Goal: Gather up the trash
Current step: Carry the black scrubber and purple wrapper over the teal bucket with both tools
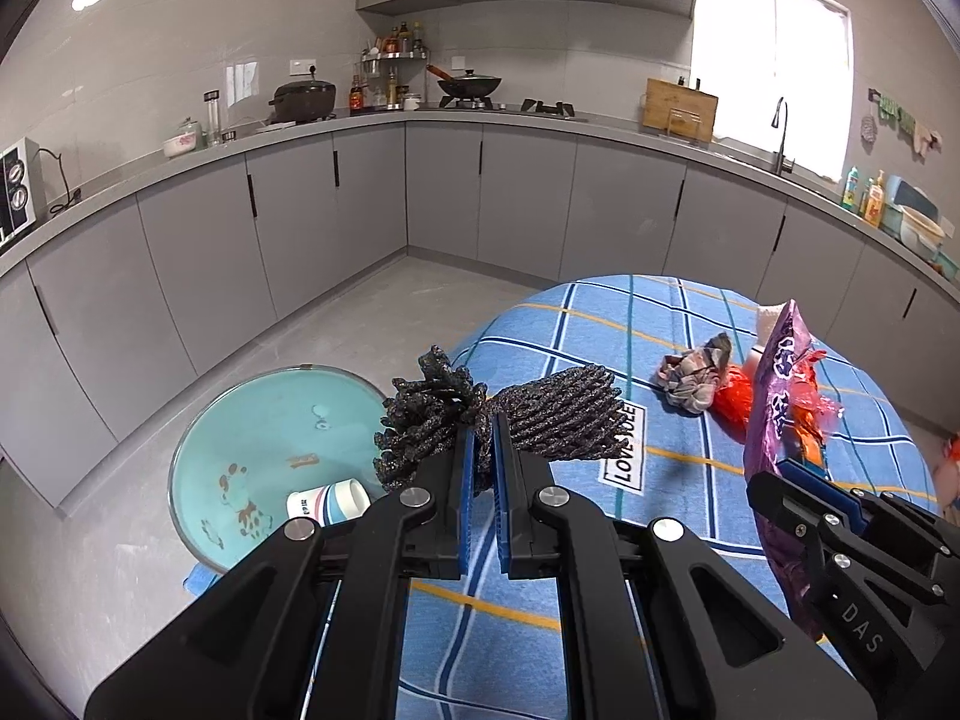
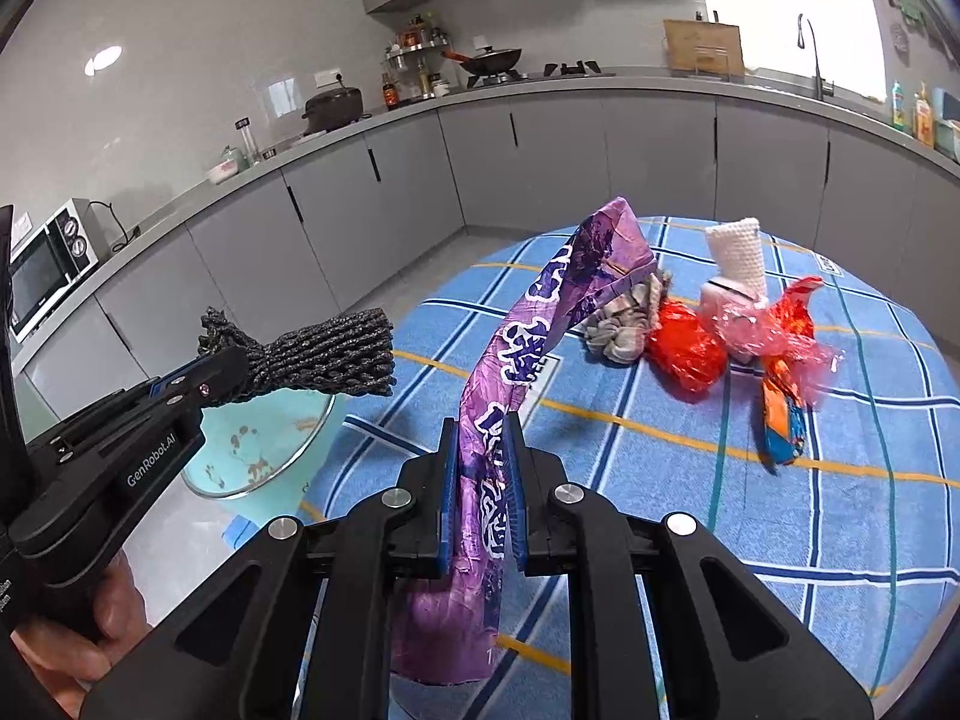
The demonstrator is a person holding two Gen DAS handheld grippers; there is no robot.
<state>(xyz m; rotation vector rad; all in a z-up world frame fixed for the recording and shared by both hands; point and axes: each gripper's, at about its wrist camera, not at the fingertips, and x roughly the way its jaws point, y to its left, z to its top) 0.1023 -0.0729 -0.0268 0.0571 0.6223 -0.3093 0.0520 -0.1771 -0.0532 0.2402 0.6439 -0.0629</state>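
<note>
While both grippers hang over the near edge of the table [image 1: 690, 312], each one is clamped on a piece of trash. Left gripper [image 1: 485, 450]: blue pads pressed together on the pinched middle of a dark foam net sleeve [image 1: 540, 420], which fans out to both sides of the fingers. From the right wrist view the same sleeve [image 2: 324, 360] sits above the rim of the teal bin [image 2: 258, 450]. That bin [image 1: 264, 420] stands on the floor just beside the table, with a paper cup [image 1: 330, 501] lying on its side inside.

Right gripper [image 2: 480, 480]: jaws pinching a long purple snack wrapper [image 2: 510, 348], which stands up out of the fingers and also hangs below them. In the left wrist view the wrapper [image 1: 780, 390] is at the right edge, held above the cloth.

Remaining trash on the blue checked tablecloth, mid-table, clustered together: crumpled grey wad [image 2: 624, 324], touching a red foil wrapper [image 2: 684, 354]; white foam net [image 2: 735, 258] upright behind; pink clear plastic [image 2: 768, 330]; orange-blue wrapper [image 2: 780, 420] nearest the right side.

A hand [image 2: 102, 618] grips the left tool's handle at lower left.
</note>
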